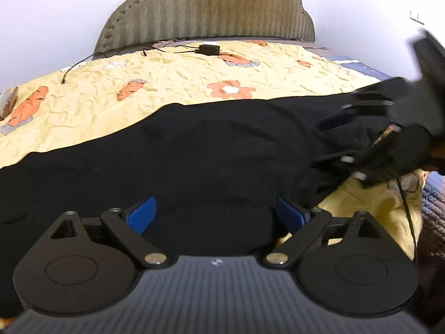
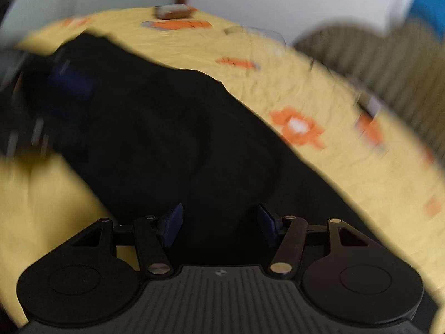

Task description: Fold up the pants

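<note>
Black pants (image 1: 194,150) lie stretched across a yellow bedspread (image 1: 172,78) with orange flowers. My left gripper (image 1: 215,214) is open, its blue pads (image 1: 140,214) spread wide just above the near edge of the pants. The right gripper (image 1: 345,139) shows at the right in the left wrist view, blurred, over the pants' right end. In the right wrist view the pants (image 2: 167,144) run diagonally and my right gripper (image 2: 221,222) is open above them. The left gripper (image 2: 66,83) appears blurred at far left.
A padded olive headboard (image 1: 205,8) stands at the back against a white wall. A black power adapter (image 1: 208,48) with cables lies near the headboard. A small brown object (image 2: 172,11) lies at the far bed edge. A patterned quilt (image 1: 434,206) shows at the right.
</note>
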`<state>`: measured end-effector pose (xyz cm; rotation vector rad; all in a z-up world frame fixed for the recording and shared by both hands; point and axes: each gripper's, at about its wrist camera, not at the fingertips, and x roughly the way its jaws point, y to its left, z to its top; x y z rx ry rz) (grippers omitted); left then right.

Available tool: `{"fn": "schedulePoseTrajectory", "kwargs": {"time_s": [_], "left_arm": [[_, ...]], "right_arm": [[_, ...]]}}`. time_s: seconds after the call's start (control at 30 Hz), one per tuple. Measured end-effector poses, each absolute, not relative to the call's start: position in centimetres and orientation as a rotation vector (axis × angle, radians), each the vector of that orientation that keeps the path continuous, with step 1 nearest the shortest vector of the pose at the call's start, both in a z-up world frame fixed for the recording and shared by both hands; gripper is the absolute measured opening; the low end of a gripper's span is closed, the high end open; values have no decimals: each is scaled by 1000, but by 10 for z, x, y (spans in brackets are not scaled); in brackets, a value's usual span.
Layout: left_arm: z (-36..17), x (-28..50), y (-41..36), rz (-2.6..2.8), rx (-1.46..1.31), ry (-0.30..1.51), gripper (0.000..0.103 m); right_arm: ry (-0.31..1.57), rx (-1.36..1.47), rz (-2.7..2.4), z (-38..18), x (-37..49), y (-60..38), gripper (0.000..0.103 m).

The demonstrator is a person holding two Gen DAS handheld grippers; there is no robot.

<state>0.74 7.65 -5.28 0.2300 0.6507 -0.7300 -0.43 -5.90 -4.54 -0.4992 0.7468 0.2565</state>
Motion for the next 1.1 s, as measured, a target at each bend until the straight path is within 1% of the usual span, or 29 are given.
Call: {"fn": "schedulePoseTrajectory", "kwargs": {"time_s": [0.03, 0.07, 0.17, 0.23, 0.27, 0.33, 0.4, 0.43, 0.5, 0.57, 0.63, 0.7, 0.73, 0.77, 0.83, 0.87, 0.9, 1.0, 1.07, 1.1], "left_arm": [[-51, 7, 78, -718, 226, 648, 92], [-50, 6, 78, -713, 220, 645, 92], [-46, 8, 67, -691, 193, 627, 92], [-50, 12, 55, -692, 223, 632, 92], [-54, 13, 49, -685, 260, 663, 92], [-57, 8, 49, -687, 304, 663, 92], [-55, 2, 61, -711, 284, 681, 92], [-55, -1, 67, -711, 276, 686, 92], [-53, -10, 76, -712, 280, 673, 92], [-47, -17, 79, -706, 284, 645, 92], [-39, -19, 79, -705, 262, 611, 92], [-33, -14, 72, -676, 212, 577, 94], [-33, -11, 68, -659, 198, 566, 95], [-33, -7, 66, -656, 200, 563, 97], [-46, 1, 60, -611, 283, 616, 96], [-51, 1, 60, -584, 322, 639, 96], [-55, -2, 66, -592, 326, 645, 96], [-48, -9, 85, -588, 250, 664, 96], [-34, -15, 84, -583, 257, 612, 96], [-26, -16, 78, -594, 261, 584, 96]], "right_arm": [[719, -552, 235, -44, -16, -59, 60], [703, -543, 226, -40, -23, -63, 60], [707, -310, 220, -17, -8, -79, 61], [713, -177, 233, -15, 11, -82, 62], [723, -166, 233, -18, 16, -79, 62], [763, -210, 230, -32, 21, -66, 62], [822, -250, 249, -46, 10, -55, 61], [793, -269, 254, -45, -5, -52, 61], [792, -333, 286, -40, -25, -49, 61], [789, -269, 328, -30, -35, -62, 61], [735, -125, 252, -16, -34, -89, 63], [716, -16, 132, -12, -24, -117, 70], [720, 11, 71, -15, -18, -130, 70], [741, 30, 2, -22, -11, -143, 70], [825, 12, -73, -38, -6, -159, 70], [855, -21, -96, -45, -10, -163, 72], [847, -54, -94, -48, -18, -164, 76], [823, -122, -136, -41, -44, -167, 76], [753, -40, -175, -29, -57, -183, 76], [697, 81, -183, -23, -67, -200, 76]]}}
